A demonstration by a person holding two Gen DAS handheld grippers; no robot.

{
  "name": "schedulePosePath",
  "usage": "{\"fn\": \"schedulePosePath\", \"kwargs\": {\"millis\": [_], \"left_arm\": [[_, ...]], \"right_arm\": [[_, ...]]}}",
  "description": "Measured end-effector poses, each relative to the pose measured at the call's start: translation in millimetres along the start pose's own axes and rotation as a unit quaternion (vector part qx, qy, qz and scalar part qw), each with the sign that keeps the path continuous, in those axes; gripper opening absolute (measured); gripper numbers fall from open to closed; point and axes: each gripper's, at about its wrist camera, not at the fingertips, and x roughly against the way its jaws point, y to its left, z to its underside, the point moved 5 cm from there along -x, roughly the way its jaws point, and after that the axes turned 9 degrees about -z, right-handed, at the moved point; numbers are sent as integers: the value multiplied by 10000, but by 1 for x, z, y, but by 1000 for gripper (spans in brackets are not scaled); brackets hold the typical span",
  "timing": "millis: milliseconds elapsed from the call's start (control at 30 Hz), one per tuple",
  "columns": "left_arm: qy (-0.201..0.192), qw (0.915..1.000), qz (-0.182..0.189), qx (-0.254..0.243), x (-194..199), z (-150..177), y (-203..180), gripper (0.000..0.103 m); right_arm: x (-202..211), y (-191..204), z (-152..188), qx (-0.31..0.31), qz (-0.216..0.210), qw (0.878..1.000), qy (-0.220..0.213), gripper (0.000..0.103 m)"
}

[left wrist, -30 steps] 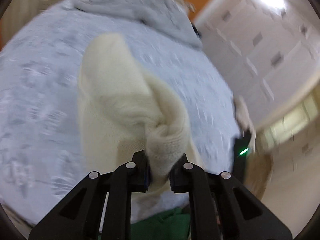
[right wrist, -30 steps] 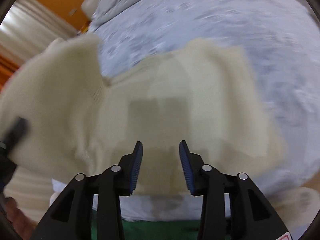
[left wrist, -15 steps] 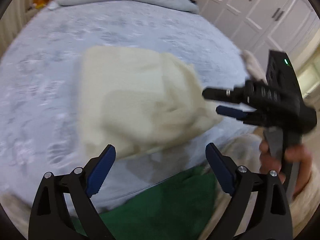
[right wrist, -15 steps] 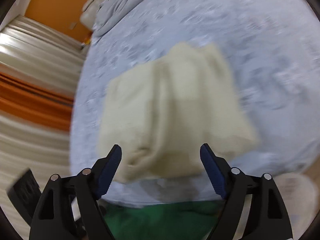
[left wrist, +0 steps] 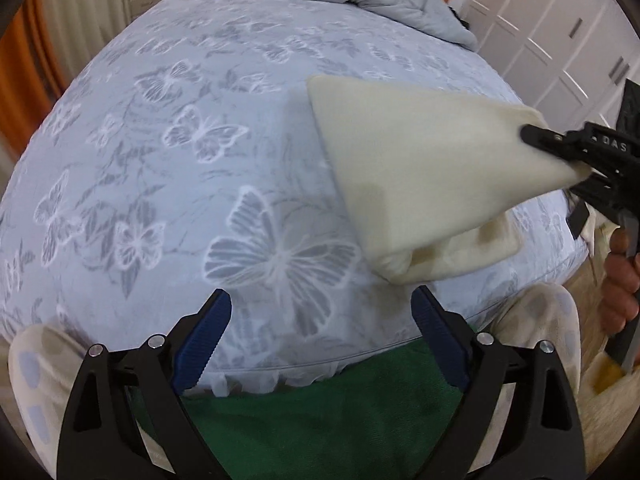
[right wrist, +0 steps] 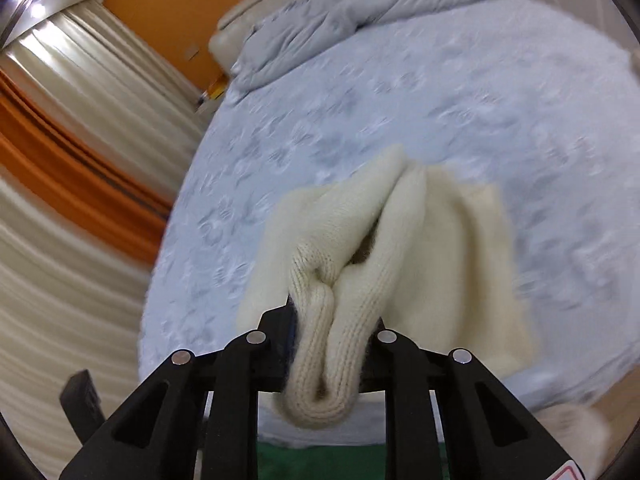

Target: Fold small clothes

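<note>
The cream knitted folded garment [left wrist: 404,168] hung partly lifted over the bed's pale-blue butterfly-print cover [left wrist: 168,152], at the near right. The right tool [right wrist: 332,320] pinched its bunched ribbed edge, pulling one corner up. The left tool [left wrist: 320,334] hovered wide apart, holding nothing. White letters "DAS" showed on the right tool.

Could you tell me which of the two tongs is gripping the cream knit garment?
The right tongs, shut on the cream knit garment; the left tongs stand open, holding nothing.
</note>
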Motion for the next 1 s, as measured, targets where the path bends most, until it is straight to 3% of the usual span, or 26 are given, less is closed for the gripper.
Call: {"fn": "schedulePosePath", "kwargs": {"millis": [67, 100, 167, 200, 300, 400, 467, 567, 700, 733, 767, 833, 900, 933, 967, 1000], "left_arm": [[18, 9999, 51, -128, -1, 1, -9, 89], [40, 9998, 74, -203, -4, 1, -17, 89], [130, 9992, 114, -348, -12, 1, -32, 89], [150, 9990, 123, -397, -13, 1, -37, 89], [148, 9985, 139, -507, -15, -5, -52, 89], [84, 9981, 176, -578, -16, -14, -63, 90], [108, 9970, -72, -762, -26, -17, -69, 90], [351, 9953, -192, -886, -46, -12, -72, 90], [436, 9940, -234, -971, -64, -5, -80, 90], [333, 9943, -244, -986, -65, -7, -82, 89], [199, 9941, -235, -1044, -65, -11, -84, 79], [165, 9889, -644, -1330, -73, -15, -82, 47], [287, 9901, -813, -1105, -84, -18, -68, 47], [394, 9909, -866, -957, -89, -17, -60, 47], [562, 9916, -847, -795, -97, -15, -52, 49], [639, 9913, -869, -754, -102, -13, -49, 50]], "right_arm": [[-2, -42, 8, -127, 516, 9985, 154, 19], [-17, -73, 20, -283, 833, 9947, 526, 19], [-42, -116, 43, -724, 1022, 9861, 1094, 21], [-44, -124, 49, -933, 898, 9850, 1143, 21], [-23, -110, 35, -788, 926, 9896, 770, 34], [-2, -95, 26, -499, 1231, 9898, 506, 37], [12, -76, 25, -223, 1384, 9896, 324, 38], [13, -45, 21, 182, 1024, 9940, 349, 40], [0, -37, 29, 446, 1036, 9923, 514, 43], [-7, -42, 30, 328, 995, 9926, 607, 40], [-11, -46, 31, 218, 936, 9933, 634, 35], [-16, -50, 34, -14, 763, 9949, 667, 25], [-23, -61, 36, -13, 997, 9922, 751, 20], [-32, -71, 39, 48, 1259, 9880, 890, 6], [-40, -80, 45, 21, 1454, 9835, 1076, 0], [-49, -93, 53, -102, 1628, 9781, 1295, 0]]}}
